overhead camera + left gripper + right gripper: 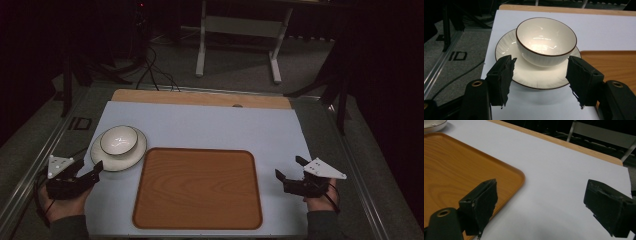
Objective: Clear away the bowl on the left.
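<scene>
- Two claws idle: the left gripper (pixel 89 170) gapes wide and empty, the right gripper (pixel 291 169) likewise.
- Just ahead of the left one, the bowl (pixel 546 37) sits on its saucer (pixel 506 45).
- Beside them lies the tray (pixel 197 187); better to pinch the bowl's rim squarely and lift slowly.

Cream ceramic bowl (pixel 546 41), thin dark-brown rim line; matching cream saucer (pixel 506 47), faint ribbed pattern, brown edge. Orange-brown wood-grain tray (pixel 197 189) had darker border. Pale blue-white counter (pixel 210 127) sheet, light wooden far edge.
</scene>
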{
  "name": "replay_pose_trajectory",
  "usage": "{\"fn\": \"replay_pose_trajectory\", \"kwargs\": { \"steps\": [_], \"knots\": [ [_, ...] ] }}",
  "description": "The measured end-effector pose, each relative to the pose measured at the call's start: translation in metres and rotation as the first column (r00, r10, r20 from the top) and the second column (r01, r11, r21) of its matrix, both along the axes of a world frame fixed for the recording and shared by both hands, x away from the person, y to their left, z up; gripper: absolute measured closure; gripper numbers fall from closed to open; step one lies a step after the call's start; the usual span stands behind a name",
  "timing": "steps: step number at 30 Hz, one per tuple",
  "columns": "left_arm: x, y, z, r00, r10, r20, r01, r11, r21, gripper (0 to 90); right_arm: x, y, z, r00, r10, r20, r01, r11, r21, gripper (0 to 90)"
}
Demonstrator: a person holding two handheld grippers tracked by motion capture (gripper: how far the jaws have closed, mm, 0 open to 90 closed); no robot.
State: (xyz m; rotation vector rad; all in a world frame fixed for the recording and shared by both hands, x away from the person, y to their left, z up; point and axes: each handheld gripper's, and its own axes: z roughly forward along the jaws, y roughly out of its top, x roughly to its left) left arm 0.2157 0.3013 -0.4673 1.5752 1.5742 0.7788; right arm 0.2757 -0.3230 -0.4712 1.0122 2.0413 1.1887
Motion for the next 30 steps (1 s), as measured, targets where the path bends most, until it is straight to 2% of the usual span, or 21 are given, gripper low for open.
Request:
{"fn": "replay_pose_trajectory", "kwargs": {
  "steps": [14,23,30],
  "knots": [
    [0.005,-0.004,0.005,0.9999,-0.014,-0.004,0.014,0.9998,0.015,38.3,0.000,0.000,-0.001,0.9998,-0.009,0.018,0.009,1.000,-0.002,11.5],
    [0.020,-0.009,0.015,0.9992,-0.038,-0.008,0.039,0.9981,0.048,38.2,0.000,-0.001,-0.001,0.9996,-0.006,0.027,0.006,1.000,-0.004,11.5],
    [0.033,-0.001,0.018,0.9996,-0.028,0.000,0.028,0.9990,0.034,38.2,0.000,-0.001,-0.001,0.9996,0.001,0.029,-0.001,1.000,-0.001,11.5]
  ]
}}
